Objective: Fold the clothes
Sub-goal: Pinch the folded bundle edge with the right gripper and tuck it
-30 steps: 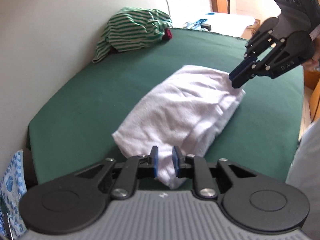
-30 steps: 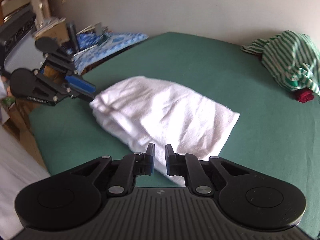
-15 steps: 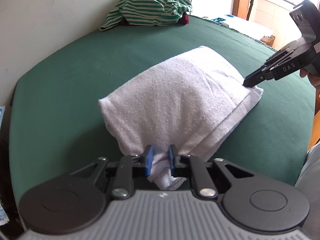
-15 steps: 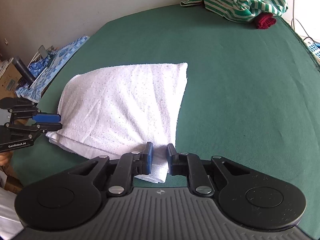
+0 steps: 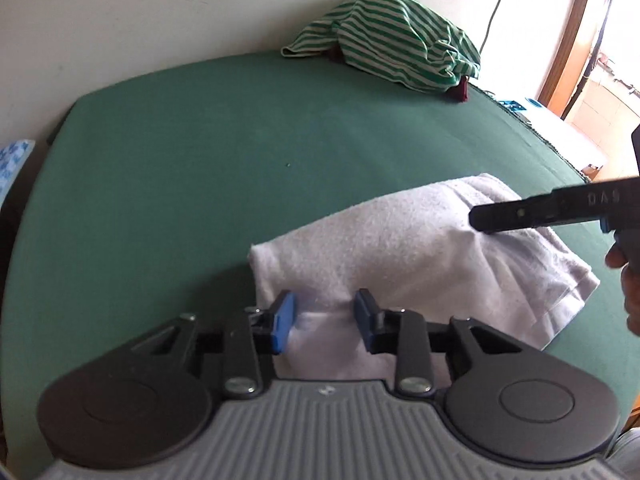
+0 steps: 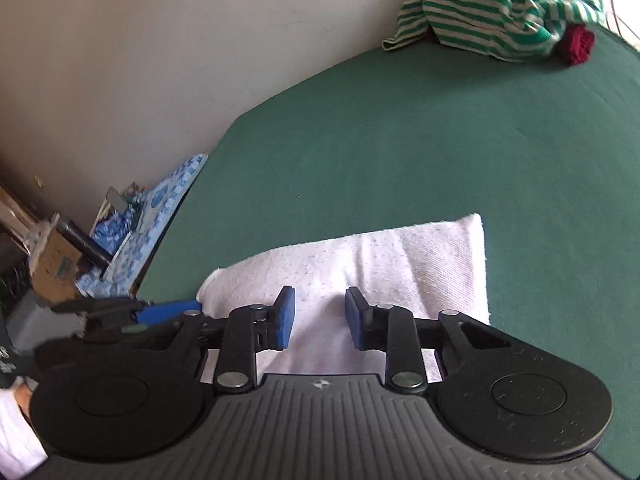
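A folded white towel (image 5: 404, 256) lies on the green bed (image 5: 240, 152). My left gripper (image 5: 325, 317) is open, its blue pads straddling the towel's near end. My right gripper (image 6: 320, 316) is open over the towel (image 6: 384, 264) at its other end. The right gripper's finger (image 5: 532, 212) reaches over the towel from the right in the left wrist view. The left gripper's blue fingertip (image 6: 168, 312) shows at the towel's left end in the right wrist view.
A green-and-white striped garment (image 5: 392, 52) with a dark red item (image 6: 576, 44) is heaped at the bed's far corner against the wall. Blue patterned cloth and clutter (image 6: 148, 220) lie beside the bed. A doorway (image 5: 592, 52) is at the right.
Both grippers have opened and let go of the towel. The towel has settled flat on the bed, and both grippers sit lower over its ends.
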Motion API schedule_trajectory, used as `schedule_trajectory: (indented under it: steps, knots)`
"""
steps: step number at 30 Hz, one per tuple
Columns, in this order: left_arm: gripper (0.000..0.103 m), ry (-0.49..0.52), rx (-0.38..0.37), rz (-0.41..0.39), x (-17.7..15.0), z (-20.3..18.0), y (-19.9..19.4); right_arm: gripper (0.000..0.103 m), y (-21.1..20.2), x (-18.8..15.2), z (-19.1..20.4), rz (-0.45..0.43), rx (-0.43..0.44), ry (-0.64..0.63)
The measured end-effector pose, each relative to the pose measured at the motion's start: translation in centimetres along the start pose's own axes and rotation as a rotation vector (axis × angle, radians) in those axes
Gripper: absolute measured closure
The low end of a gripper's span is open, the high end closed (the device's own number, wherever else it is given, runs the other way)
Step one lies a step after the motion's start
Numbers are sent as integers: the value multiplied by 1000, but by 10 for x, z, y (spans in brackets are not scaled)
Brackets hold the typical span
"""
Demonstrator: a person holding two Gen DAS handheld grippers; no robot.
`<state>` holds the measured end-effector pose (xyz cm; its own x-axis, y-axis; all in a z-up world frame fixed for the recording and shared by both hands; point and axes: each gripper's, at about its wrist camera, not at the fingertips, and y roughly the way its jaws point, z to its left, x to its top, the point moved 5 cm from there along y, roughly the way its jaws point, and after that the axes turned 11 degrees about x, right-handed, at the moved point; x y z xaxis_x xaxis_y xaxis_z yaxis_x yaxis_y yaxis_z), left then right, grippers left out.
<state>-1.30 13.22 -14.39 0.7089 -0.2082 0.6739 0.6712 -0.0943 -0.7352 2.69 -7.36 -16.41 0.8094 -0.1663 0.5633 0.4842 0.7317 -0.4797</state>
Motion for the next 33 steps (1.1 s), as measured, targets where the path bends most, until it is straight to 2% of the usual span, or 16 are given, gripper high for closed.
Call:
schedule_trajectory:
  steps: [2,6,9,10,13,16,18,19,21,23,24,26,27,31,33]
  knots:
    - [57,-19,-2,-1,-10,2,-5,88,-13,-5,-17,-19,10,78]
    - [55,-28,3,-4,-13,0,-5,89,-37,-14,-34,-57,-11,187]
    - [42,17,49,-42,-16,-3,-4,90,-40,-22,-36,-62,-13,201]
    - [35,29,69,-60,-18,-3,-5,94,-40,-24,-34,-58,-21,166]
    - [34,-11,58,-60,-19,2,-2,103,-43,-26,-34,-51,-33,126]
    - [33,-71,32,-38,-18,7,2,103,-46,-26,-36,-45,-40,118]
    - [37,-136,-30,5,-15,16,0,103,-48,-26,-38,-41,-45,112]
    - [43,-187,-72,23,-14,22,-3,103,-49,-25,-38,-39,-47,110]
    - [41,-287,-125,42,-16,35,-9,89,-59,-19,-35,-63,-55,130]
    - [35,-349,-152,66,-21,44,-9,61,-71,-16,-37,-96,-77,149]
    - [32,-375,-174,87,-25,47,-8,56,-75,-16,-39,-99,-95,159]
    - [19,-404,-212,138,-32,45,-2,54,-77,-19,-45,-67,-70,192]
    - [18,-407,-221,154,-36,43,1,54,-76,-22,-49,-42,-61,222]
    - [1,-372,-230,141,-39,31,3,55,-74,-32,-54,-33,-20,286]
    - [1,-380,-240,123,-38,29,5,55,-73,-33,-54,-40,-8,295]
